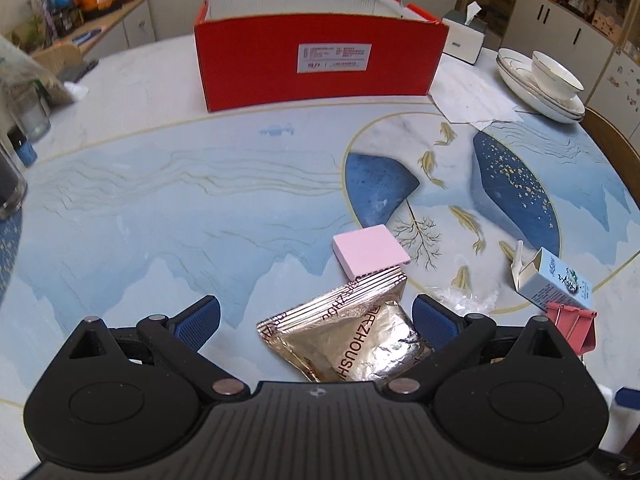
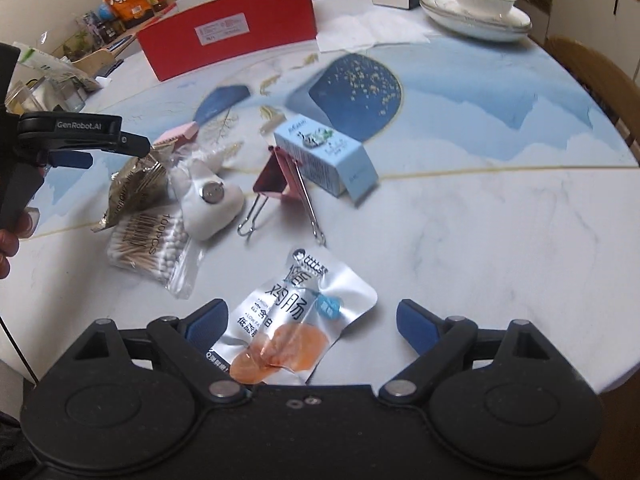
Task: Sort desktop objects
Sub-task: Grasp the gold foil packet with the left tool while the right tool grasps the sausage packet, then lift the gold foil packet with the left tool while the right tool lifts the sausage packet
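Note:
My left gripper (image 1: 316,316) is open around a gold foil packet (image 1: 352,336) lying on the table; the packet sits nearer the right finger. The packet (image 2: 136,188) also shows in the right wrist view under the left gripper (image 2: 132,148). A pink block (image 1: 370,250) lies just beyond it. My right gripper (image 2: 310,316) is open over a silver sausage packet (image 2: 292,320), close to the left finger. A red open box (image 1: 320,60) stands at the far side.
A pink binder clip (image 2: 280,180), a light blue carton (image 2: 328,160), a white round object (image 2: 212,208) and a bag of cotton swabs (image 2: 152,248) lie between the grippers. Stacked plates with a bowl (image 1: 552,84), a tissue box (image 1: 464,40) and paper napkins (image 1: 468,96) sit far right. Glass jars (image 1: 24,120) stand at the left edge.

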Demonstrator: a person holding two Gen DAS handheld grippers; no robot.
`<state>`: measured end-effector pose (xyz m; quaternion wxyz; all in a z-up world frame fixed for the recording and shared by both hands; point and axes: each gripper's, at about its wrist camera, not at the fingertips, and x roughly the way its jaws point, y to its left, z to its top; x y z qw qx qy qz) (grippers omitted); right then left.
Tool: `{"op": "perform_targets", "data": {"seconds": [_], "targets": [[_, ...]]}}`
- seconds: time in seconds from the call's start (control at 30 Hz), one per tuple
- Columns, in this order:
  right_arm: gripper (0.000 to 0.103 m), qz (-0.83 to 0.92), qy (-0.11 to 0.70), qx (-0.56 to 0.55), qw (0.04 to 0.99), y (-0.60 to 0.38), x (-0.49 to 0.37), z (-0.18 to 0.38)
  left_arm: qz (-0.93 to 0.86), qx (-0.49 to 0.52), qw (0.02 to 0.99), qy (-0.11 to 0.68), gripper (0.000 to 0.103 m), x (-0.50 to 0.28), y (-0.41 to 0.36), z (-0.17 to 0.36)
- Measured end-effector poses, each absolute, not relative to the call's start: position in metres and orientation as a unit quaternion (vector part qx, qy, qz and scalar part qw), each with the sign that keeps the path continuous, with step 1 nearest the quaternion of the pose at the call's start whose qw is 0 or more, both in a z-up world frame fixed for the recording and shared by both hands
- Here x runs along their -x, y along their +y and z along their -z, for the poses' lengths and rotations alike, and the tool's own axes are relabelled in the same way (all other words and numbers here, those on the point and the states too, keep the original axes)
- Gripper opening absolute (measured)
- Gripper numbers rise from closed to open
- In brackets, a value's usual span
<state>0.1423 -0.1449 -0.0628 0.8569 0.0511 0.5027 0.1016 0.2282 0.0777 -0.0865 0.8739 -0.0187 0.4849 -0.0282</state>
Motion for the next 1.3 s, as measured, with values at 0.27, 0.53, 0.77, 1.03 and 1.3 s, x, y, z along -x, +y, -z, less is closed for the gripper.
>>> {"op": "perform_targets", "data": {"seconds": [0.27, 0.53, 0.77, 1.03, 1.3], "targets": [[0.090, -0.092, 0.512, -0.062, 0.852, -0.144, -0.149, 0.069, 0.036, 0.049, 0.865, 0.498, 0.103, -0.231, 0.078, 0.087], [0.087, -0.087, 0.513, -0.048, 0.852, -0.136, -0.151, 0.072, 0.041, 0.054, 0.851, 0.521, 0.103, -0.234, 0.073, 0.103], [0.066, -0.087, 0.503, -0.021, 0.860, -0.125, -0.150, 0.071, 0.048, 0.085, 0.846, 0.525, 0.095, -0.233, 0.078, 0.107], [0.056, -0.089, 0.495, -0.026, 0.864, -0.125, -0.150, 0.067, 0.067, 0.112, 0.844, 0.520, 0.064, -0.229, 0.083, 0.103], [0.023, -0.095, 0.477, -0.050, 0.873, -0.130, -0.150, 0.058, 0.083, 0.123, 0.845, 0.514, 0.054, -0.224, 0.092, 0.101]]}}
